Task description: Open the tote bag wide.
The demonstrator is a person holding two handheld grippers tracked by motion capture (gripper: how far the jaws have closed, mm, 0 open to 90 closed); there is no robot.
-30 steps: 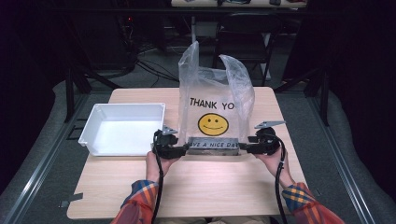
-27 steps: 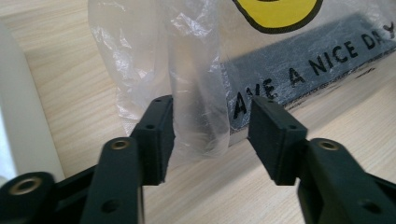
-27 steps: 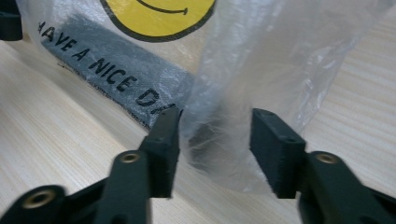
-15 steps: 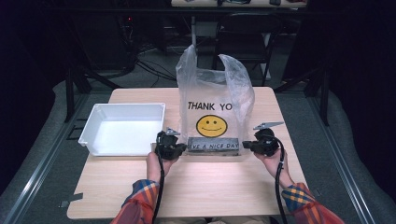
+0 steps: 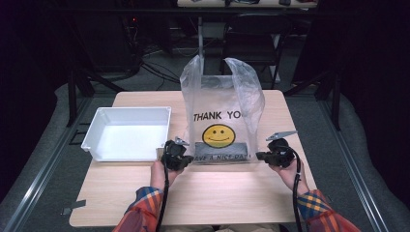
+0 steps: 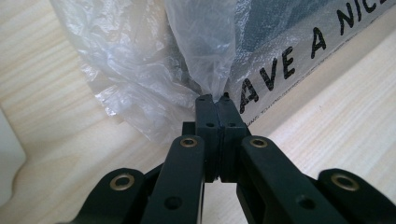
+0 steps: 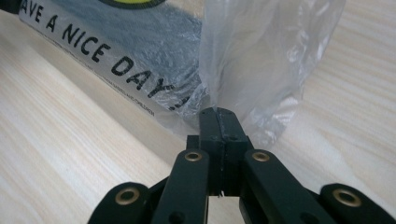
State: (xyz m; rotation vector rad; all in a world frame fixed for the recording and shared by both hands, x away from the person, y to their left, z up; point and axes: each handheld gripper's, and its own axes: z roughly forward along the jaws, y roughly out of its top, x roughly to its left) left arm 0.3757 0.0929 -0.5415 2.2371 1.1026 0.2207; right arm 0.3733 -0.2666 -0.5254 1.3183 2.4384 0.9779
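Fingers of left gripper (image 6: 215, 100) and right gripper (image 7: 218, 113) pinched on plastic bag (image 5: 220, 104); grey contents blurred.

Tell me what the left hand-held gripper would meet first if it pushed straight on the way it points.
The plastic bag: the left hand-held gripper is already shut on a fold at its bottom corner, so going on would likely press into the bag's crumpled side.

A lab-like recording space: dark curtained surroundings, loose floor cables (image 5: 159, 72), metal stands, one wooden table (image 5: 145, 188).
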